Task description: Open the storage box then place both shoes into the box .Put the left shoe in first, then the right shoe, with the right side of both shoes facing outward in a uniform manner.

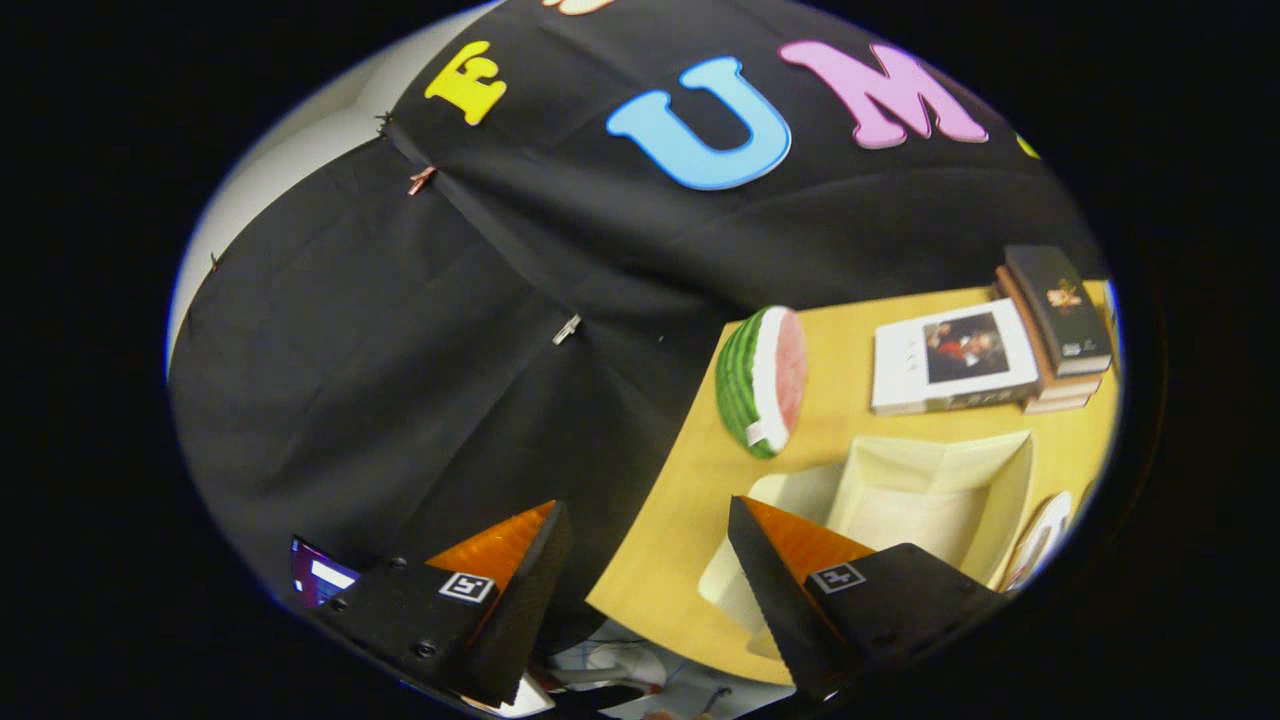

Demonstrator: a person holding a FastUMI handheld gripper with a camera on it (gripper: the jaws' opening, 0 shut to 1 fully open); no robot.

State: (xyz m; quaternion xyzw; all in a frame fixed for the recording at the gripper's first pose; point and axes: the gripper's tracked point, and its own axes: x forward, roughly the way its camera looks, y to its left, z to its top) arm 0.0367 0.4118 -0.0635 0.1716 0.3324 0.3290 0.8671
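My gripper [648, 525] is open, its two fingers spread wide with nothing between them. It hangs tilted over the near left corner of a yellow wooden table [690, 490]. Just beyond the right finger [775, 570] stands a cream storage box [930, 490] on the table, its top open so that I see its pale inside walls. The right finger covers the box's near left part. I cannot see into the bottom of the box.
A watermelon-slice toy [765, 380] stands on the table beyond the box. A white book [950, 360] and a stack of darker books [1055, 325] lie at the table's far side. Black cloth walls stand behind and left of the table. Cables lie on the floor below the fingers.
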